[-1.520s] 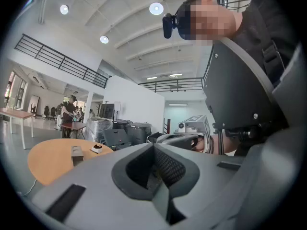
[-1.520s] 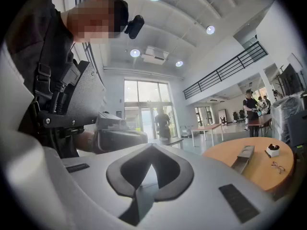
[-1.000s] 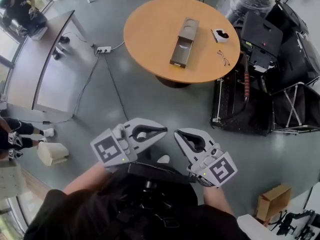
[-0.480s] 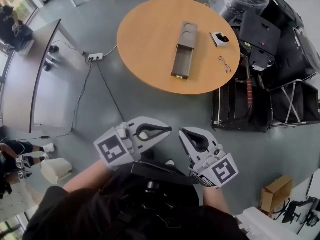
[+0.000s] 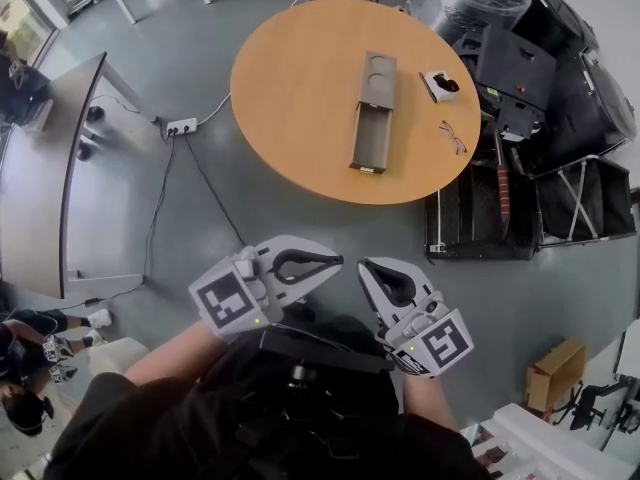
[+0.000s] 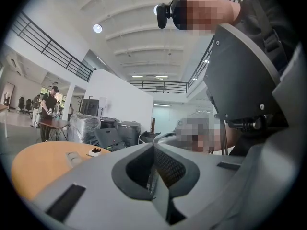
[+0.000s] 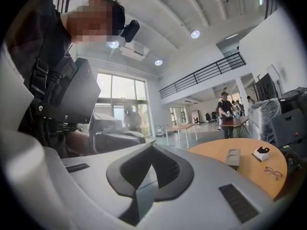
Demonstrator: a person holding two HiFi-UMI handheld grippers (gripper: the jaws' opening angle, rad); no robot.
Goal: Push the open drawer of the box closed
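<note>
Desk point(image 5: 40, 168) at far left; power strip point(image 5: 181, 126) on floor just right of it. L gripper point(image 5: 336, 258) held low, close to person's body, well apart from table. Its jaws are together at tips, nothing btwn them. Round wooden table point(image 5: 280, 78) ahead, upper centre. Box point(image 5: 377, 71) lies flat on tabletop, right of centre. Its drawer point(image 5: 368, 138) stands pulled out toward table's near edge, interior exposed. R gripper point(image 5: 363, 266) just beside L gripper, same height, jaws likewise closed tip to tip, gripping nothing. Small white item point(image 5: 440, 84) w/ dark top near box's right side, not touching. Glasses point(image 5: 452, 136) on the tabletop near its right edge. Black cases point(image 5: 520, 68) on floor right of table; cardboard carton point(image 5: 553, 376) at lower right.
</note>
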